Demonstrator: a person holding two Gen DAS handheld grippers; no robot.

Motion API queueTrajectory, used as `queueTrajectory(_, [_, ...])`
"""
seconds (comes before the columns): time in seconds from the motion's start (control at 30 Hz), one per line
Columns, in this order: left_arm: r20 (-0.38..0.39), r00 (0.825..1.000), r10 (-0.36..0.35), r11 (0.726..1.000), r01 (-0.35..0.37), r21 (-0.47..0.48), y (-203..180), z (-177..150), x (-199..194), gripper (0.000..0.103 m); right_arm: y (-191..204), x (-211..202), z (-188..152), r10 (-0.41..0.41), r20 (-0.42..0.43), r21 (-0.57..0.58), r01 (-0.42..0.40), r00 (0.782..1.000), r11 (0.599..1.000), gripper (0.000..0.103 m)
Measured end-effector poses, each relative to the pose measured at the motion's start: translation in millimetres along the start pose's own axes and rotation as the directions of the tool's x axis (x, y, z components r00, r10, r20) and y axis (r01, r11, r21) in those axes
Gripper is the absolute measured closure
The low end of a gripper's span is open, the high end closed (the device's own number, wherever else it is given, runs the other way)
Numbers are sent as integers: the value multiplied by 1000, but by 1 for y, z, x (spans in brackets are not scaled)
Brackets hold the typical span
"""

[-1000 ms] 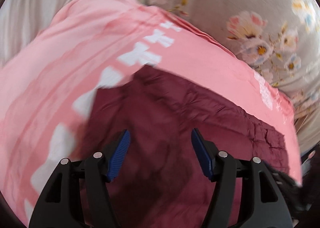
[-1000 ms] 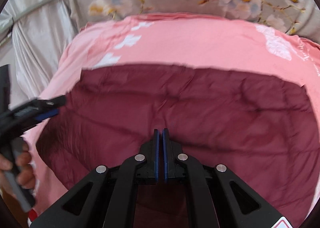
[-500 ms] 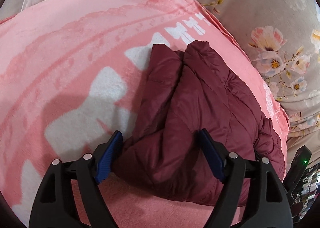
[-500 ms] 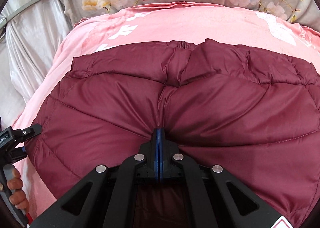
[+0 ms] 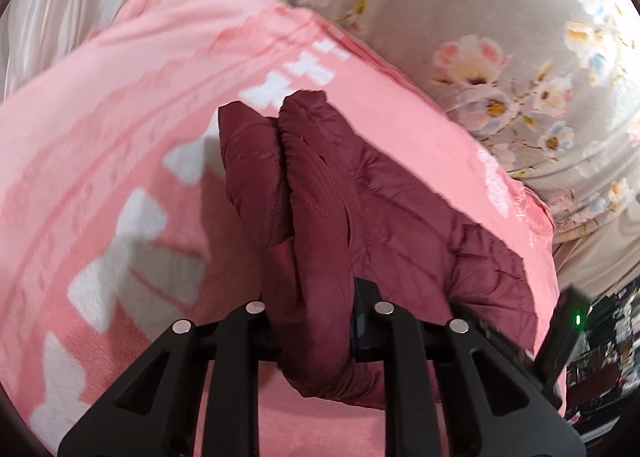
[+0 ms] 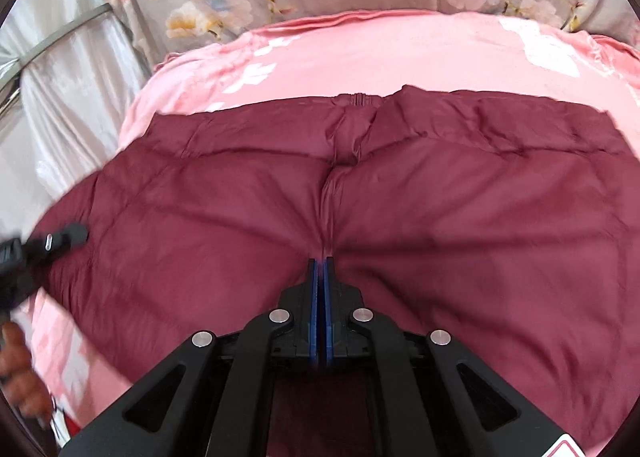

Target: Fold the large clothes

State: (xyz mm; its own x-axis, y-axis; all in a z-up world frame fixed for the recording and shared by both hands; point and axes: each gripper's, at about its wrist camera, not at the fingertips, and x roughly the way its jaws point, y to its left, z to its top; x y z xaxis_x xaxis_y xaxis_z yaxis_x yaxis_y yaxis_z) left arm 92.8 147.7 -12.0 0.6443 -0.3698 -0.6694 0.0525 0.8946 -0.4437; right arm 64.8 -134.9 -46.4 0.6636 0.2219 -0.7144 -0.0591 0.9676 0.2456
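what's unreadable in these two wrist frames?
- Left wrist: left claw pads, buried in the maroon jacket fold.
- Left wrist: shelf clutter at the right edge, too small and cut off.
- Right wrist: jacket's near hem, hidden under the right claw.
- Right wrist: hand at the left edge, blurred and cropped.

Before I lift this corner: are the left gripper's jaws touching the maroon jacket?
Touching. The left wrist view shows the left gripper just closed, jaws pinching a bunched fold of the maroon jacket.
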Motion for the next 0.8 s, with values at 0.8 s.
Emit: queueTrajectory(0.8, [-30,969,-245,843,228,487,-234,-29,-13,88,-62,-52,-68,151,23,164,-153,988,974,103])
